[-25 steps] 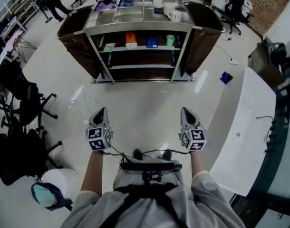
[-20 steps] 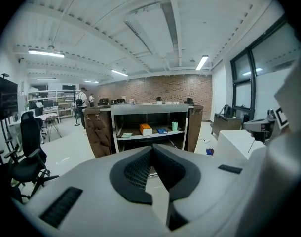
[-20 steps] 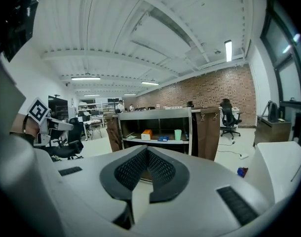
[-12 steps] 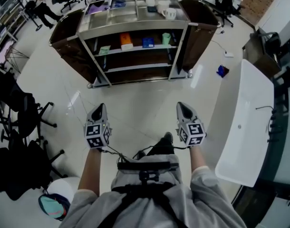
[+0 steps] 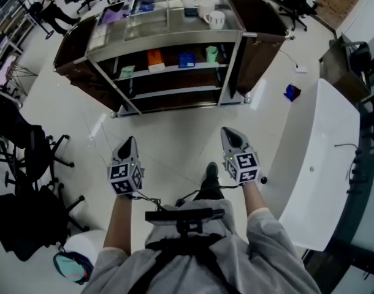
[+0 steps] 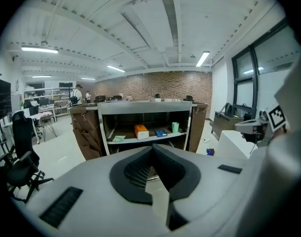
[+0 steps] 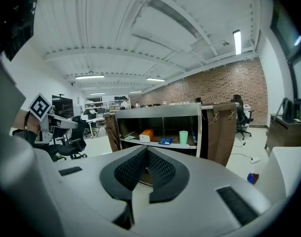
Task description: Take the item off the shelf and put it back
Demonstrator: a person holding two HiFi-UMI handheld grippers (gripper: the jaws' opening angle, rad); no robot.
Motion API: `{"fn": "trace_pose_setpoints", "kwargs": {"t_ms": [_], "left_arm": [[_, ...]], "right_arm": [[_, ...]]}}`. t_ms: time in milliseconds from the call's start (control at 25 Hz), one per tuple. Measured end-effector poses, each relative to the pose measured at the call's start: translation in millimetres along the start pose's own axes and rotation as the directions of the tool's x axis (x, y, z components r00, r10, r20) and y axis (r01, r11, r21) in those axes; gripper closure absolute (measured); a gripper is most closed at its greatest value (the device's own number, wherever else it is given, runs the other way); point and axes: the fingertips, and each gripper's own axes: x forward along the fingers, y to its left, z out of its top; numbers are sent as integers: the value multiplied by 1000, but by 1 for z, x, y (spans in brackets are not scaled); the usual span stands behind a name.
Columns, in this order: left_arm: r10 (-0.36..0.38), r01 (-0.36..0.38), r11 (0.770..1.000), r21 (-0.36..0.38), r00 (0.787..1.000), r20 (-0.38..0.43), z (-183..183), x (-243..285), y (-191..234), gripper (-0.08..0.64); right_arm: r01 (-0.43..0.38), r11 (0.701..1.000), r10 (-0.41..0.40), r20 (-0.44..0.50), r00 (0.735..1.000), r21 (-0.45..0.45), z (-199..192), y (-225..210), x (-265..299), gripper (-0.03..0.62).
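A steel shelf cart point(image 5: 168, 41) stands ahead on the white floor. Its upper shelf carries an orange box point(image 5: 154, 58), a flat blue item point(image 5: 186, 59), a green cup point(image 5: 211, 54) and a flat green item point(image 5: 126, 72). White mugs point(image 5: 215, 19) sit on the cart's top. Both grippers are held out over the floor, well short of the cart. My left gripper point(image 5: 129, 141) is shut and empty, as is my right gripper point(image 5: 228, 132). The left gripper view shows the orange box point(image 6: 141, 131) and green cup point(image 6: 175, 127) beyond the closed jaws. The right gripper view shows them too, orange box point(image 7: 146, 135) and green cup point(image 7: 183, 137).
Brown bags point(image 5: 260, 29) hang on both ends of the cart. A long white table point(image 5: 316, 164) runs along the right. Black office chairs point(image 5: 27, 146) stand at the left. A small blue object point(image 5: 291, 92) lies on the floor right of the cart.
The person has stepped forward, one shoe now showing between the grippers. Both grippers have moved toward the cart, which looks nearer and larger. Both jaws stay shut.
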Motion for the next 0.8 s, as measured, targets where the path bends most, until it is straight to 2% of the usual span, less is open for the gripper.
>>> {"fn": "trace_pose_setpoints", "kwargs": {"t_ms": [480,800], "left_arm": [[63,-63,998,-15,998,-12,61,94,-53,554],[66,-66,998,5,998,-19,83,134,-59,555]], "right_arm": [[-148,987,145,-47,988,-60,41,-63,93,583],[-146,989,145,-64,987,-13,42,-82,152,583]]}}
